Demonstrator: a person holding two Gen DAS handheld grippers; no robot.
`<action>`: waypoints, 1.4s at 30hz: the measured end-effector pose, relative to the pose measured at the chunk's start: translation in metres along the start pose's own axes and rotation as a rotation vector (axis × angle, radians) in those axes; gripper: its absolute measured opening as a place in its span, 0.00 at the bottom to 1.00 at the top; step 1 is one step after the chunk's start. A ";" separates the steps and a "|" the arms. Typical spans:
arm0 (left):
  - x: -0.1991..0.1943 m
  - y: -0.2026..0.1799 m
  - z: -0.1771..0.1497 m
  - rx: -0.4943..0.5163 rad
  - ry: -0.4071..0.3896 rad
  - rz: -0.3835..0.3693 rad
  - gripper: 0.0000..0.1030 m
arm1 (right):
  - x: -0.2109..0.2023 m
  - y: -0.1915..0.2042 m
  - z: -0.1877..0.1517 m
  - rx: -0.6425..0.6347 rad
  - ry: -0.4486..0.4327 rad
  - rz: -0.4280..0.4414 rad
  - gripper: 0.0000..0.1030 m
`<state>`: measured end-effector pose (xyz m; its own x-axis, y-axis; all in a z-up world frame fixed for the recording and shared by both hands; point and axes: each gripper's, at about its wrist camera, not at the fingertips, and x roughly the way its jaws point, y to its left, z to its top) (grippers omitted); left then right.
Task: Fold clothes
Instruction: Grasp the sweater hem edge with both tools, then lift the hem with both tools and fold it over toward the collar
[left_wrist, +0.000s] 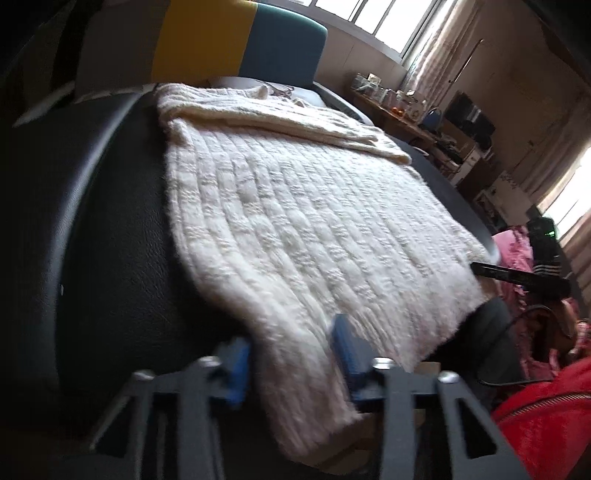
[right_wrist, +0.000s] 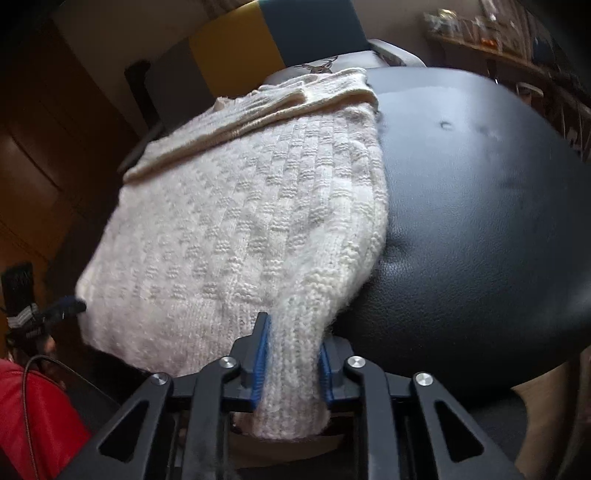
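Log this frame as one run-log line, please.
stage: near hem gripped | left gripper: shut on sweater corner | right gripper: shut on other corner | surface: black cushion

My black leather cushion (right_wrist: 480, 229) fills the right of the right wrist frame. Directly on it lies the cream knitted sweater (right_wrist: 236, 229), spread from upper centre to bottom centre, its near hem hanging over the cushion's front edge.

The sweater (left_wrist: 295, 206) lies flat on the table (left_wrist: 110, 240), its near hem hanging over the front edge, one sleeve (left_wrist: 280, 125) folded across the far end.
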<state>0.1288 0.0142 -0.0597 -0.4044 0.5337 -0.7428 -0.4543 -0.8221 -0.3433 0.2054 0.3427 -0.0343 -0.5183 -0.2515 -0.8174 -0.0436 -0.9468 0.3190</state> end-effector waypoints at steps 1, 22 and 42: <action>0.001 0.002 0.002 -0.009 0.004 -0.012 0.17 | 0.001 0.001 0.002 0.001 0.003 -0.004 0.15; -0.122 0.029 0.055 -0.205 -0.214 -0.379 0.10 | -0.076 -0.018 0.027 0.349 -0.210 0.589 0.11; -0.108 0.079 0.094 -0.567 -0.251 -0.563 0.11 | -0.079 -0.022 0.085 0.520 -0.297 0.809 0.11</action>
<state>0.0616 -0.0899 0.0476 -0.4319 0.8674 -0.2472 -0.2001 -0.3593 -0.9115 0.1745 0.4004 0.0638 -0.7461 -0.6526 -0.1321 0.0852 -0.2903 0.9531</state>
